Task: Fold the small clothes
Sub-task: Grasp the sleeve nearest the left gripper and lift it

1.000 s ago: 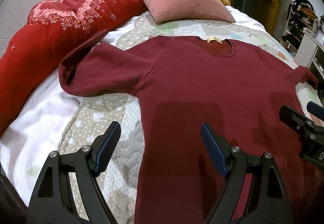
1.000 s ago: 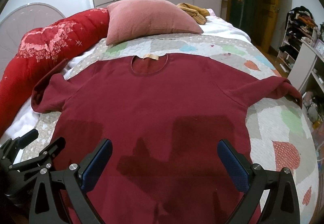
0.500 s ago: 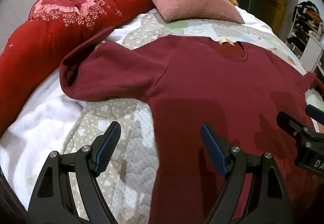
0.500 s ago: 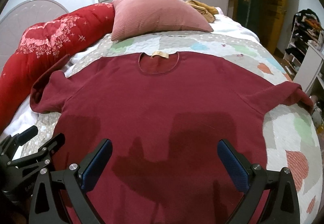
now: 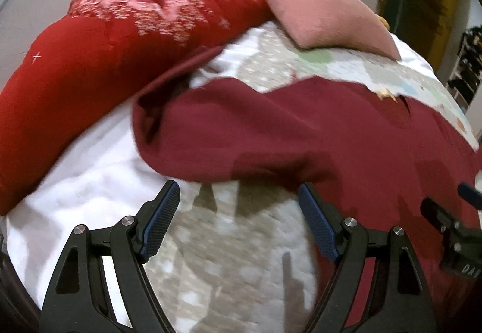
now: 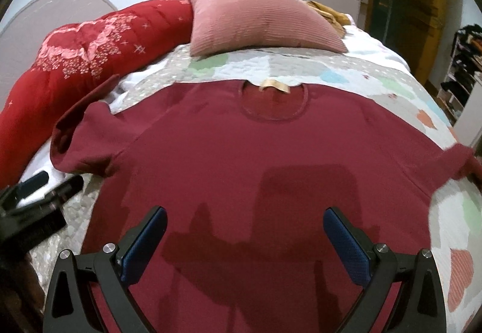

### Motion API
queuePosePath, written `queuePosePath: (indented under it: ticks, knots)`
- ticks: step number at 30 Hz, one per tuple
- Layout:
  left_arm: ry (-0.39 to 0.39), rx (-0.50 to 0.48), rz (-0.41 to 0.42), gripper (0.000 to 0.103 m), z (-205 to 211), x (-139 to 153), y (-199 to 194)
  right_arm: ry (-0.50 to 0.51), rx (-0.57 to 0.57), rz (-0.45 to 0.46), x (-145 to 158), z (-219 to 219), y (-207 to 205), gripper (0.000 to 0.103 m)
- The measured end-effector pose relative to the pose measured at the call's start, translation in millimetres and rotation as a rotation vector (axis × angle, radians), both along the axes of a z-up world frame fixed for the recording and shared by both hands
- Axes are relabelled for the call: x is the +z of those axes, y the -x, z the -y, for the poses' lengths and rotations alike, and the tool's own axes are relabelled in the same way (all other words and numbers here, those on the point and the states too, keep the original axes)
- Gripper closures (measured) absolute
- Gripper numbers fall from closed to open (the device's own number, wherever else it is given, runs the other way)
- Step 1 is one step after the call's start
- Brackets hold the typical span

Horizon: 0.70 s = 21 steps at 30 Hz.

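Left gripper [image 5: 238,224]: released, jaws wide apart, empty; it hovers over the quilt near the bed's left edge, just short of the sleeve.
Left sleeve [image 5: 217,134]: short and bunched, its open cuff facing the bed's left edge; the blurred view leaves its hem unclear.
Red bolster [image 6: 90,56]: lies along the bed's left edge, just beyond the sleeve, and limits room there.
Maroon top [image 6: 256,152]: the garment to fold, spread flat and face up across the middle of the bed, neckline with tan label [image 6: 275,86] toward the head end.
Pink pillow [image 6: 256,23]: at the head of the bed, well apart from the neckline.
Right gripper [image 6: 245,245]: released, jaws spread, empty; it hangs over the lower middle of the top.
Right sleeve [image 6: 458,161]: reaches the bed's right edge and seems to droop over it.
Step in hand: likely taking the left sleeve to fold it inward.
Doing it well: pinch the cuff's lower edge, catching both layers, and carry it across toward the top's middle.
Open room: bare quilt [image 5: 241,257] under the left gripper; quilt between neckline and pillow.
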<state>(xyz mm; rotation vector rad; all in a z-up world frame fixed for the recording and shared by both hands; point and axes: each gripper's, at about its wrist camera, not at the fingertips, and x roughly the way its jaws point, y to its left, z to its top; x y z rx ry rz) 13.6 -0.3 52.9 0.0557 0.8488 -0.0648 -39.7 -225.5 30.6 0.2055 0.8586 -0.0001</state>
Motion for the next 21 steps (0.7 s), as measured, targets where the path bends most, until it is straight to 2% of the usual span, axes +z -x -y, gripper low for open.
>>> queuePosePath:
  ticks: [7,11,13,17,21]
  knots:
    - [-0.076,0.096,0.038,0.022,-43.2,13.9,-47.6,0.020,0.060,-0.001,-0.4,-24.7,-14.6,0.000]
    - [-0.020,0.103,0.022,0.022,-62.1,16.9,-84.9,0.013,0.077,-0.012,-3.2,-30.3,-17.6,0.000]
    - [-0.022,0.106,0.008,0.022,-64.1,15.1,-102.4,0.007,0.086,-0.011,-3.9,-32.4,-17.9,0.000]
    - [-0.133,0.115,-0.003,0.022,-61.2,6.4,-136.8,0.000,0.107,-0.013,-5.2,-36.9,-18.3,0.000]
    - [-0.195,0.144,-0.011,0.022,-64.3,-6.2,-159.7,-0.014,0.131,-0.019,-8.4,-40.4,-19.3,0.000]
